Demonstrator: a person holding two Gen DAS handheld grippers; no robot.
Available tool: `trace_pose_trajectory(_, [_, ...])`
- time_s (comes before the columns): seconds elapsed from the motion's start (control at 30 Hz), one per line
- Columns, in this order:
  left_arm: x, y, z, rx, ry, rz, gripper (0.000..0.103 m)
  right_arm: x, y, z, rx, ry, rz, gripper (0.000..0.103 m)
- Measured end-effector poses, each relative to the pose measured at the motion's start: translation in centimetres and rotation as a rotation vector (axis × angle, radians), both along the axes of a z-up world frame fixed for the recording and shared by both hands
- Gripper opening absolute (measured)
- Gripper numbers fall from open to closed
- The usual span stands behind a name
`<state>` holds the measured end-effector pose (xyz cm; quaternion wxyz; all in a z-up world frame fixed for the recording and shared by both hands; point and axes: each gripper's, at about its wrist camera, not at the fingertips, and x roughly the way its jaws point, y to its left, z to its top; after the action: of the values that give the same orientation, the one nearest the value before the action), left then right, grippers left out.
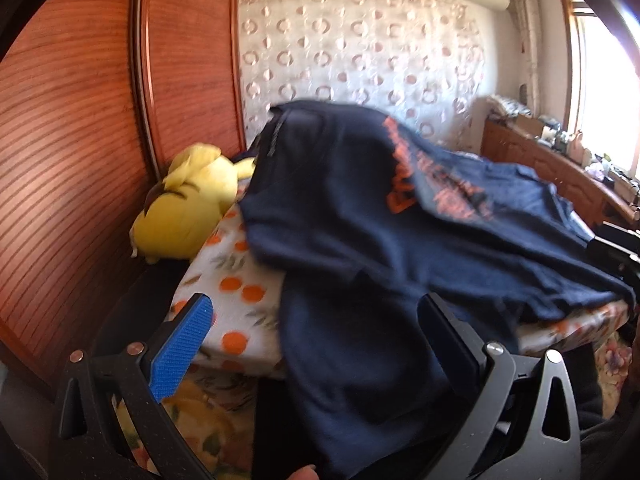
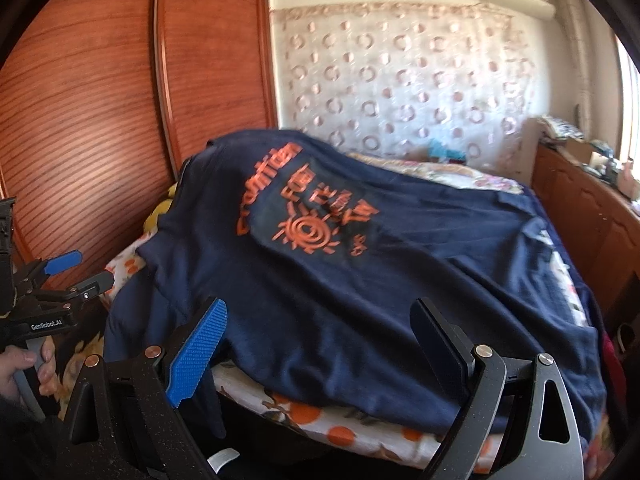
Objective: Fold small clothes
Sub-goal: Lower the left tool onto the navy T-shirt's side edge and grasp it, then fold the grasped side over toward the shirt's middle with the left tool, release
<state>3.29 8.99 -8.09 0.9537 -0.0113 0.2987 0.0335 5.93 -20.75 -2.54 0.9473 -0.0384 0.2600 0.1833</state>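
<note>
The navy T-shirt (image 2: 340,248) lies spread on the bed (image 2: 360,436), print up. Left hand-held gripper (image 1: 316,344) and right hand-held gripper (image 2: 320,344) are both wide apart, empty. Step: initial grasp. Next: pinch the hem at 6 o'clock.

Left gripper (image 1: 316,344) up close: matte black frame with triangular cut-outs, 4 round silver screw heads across the linkages, a blue ribbed pad on the left finger, and the right finger showing only its black back. Right gripper (image 2: 320,344) has the same build, with black arms, triangular cut-outs, 4 metal screw heads of which 2 look coppery, 1 textured blue pad, and 1 dark finger. From the right wrist view the left unit appears side-on, its white lettering reading "GenRobot.AI". A hand (image 2: 24,364) wraps a grey handle; the sleeve below seems dark, though blur hides detail.
</note>
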Motion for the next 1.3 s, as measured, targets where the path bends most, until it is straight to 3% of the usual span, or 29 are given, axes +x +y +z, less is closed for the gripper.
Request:
trace_pose_trajectory(0.27, [-0.9,1.6,-2.8,-0.034,0.079,-0.003,0.098,3.0,1.8,-1.8,-0.001,0.056,0.059,0.094])
trace_pose_trajectory(0.57, [-0.9,2.0,-5.1,-0.152,0.164,-0.028,0.072,3.3,1.9,-1.6,0.0,0.045,0.053,0.094])
trace_pose_trajectory(0.63, [-0.8,2.3,-5.4,-0.175,0.175,-0.018,0.062,2.7,2.2,-1.5,0.003,0.038,0.051,0.094])
trace_pose_trajectory(0.83, [-0.5,2.7,-6.5,-0.273,0.229,-0.06,0.058,1.8,2.1,-1.2,0.006,0.024,0.051,0.094])
trace_pose_trajectory(0.9, [-0.6,2.4,-6.6,-0.276,0.233,-0.074,0.049,1.6,2.0,-1.2,0.01,0.019,0.049,0.094])
trace_pose_trajectory(0.97, [-0.7,2.0,-6.4,-0.272,0.234,-0.085,0.041,1.5,1.8,-1.1,0.013,0.017,0.048,0.094])
trace_pose_trajectory(1.03, [-0.8,1.7,-6.1,-0.264,0.229,-0.102,0.021,1.5,1.7,-1.1,0.013,0.016,0.046,0.094])
trace_pose_trajectory(1.1, [-1.3,1.8,-5.3,-0.247,0.21,-0.109,0.009,1.3,1.6,-1.1,0.017,0.014,0.044,0.094])
trace_pose_trajectory(1.3, [-3.1,0.7,1.3,-0.212,0.052,-0.215,0.004,1.0,1.3,-0.8,0.028,-0.002,0.037,0.094])
